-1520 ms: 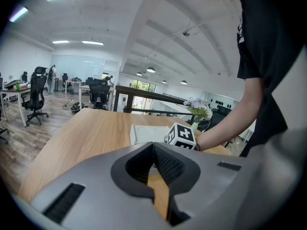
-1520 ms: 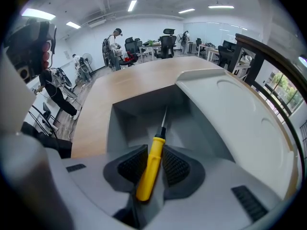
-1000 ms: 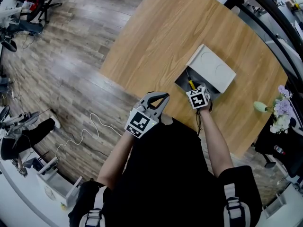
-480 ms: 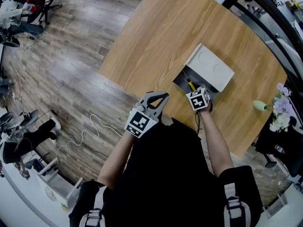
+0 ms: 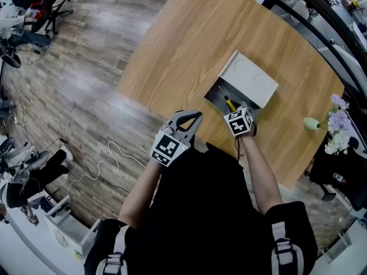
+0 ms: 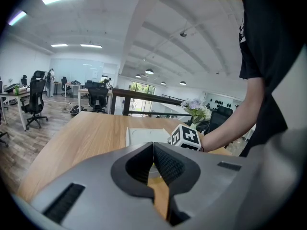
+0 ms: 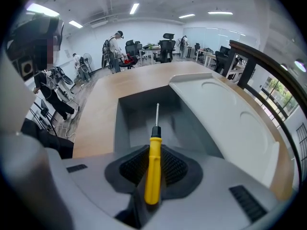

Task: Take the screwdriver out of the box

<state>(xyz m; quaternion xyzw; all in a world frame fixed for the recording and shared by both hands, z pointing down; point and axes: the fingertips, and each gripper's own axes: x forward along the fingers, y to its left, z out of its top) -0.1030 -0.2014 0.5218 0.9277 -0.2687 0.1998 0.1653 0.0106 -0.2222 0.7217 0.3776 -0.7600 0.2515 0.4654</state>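
Right claw [image 7: 152, 172] is clamped on the yellow handle of the screwdriver [image 7: 153, 152], with the metal shaft sticking forward over the inside of the open grey box [image 7: 132, 116]. The box sits on the wooden bench [image 5: 189, 44], and its white lid [image 7: 225, 123] is swung open beside it. Left claw [image 6: 153, 150] is fully closed with nothing in it. It is held by the bench's near edge, left of the box and clear of it.
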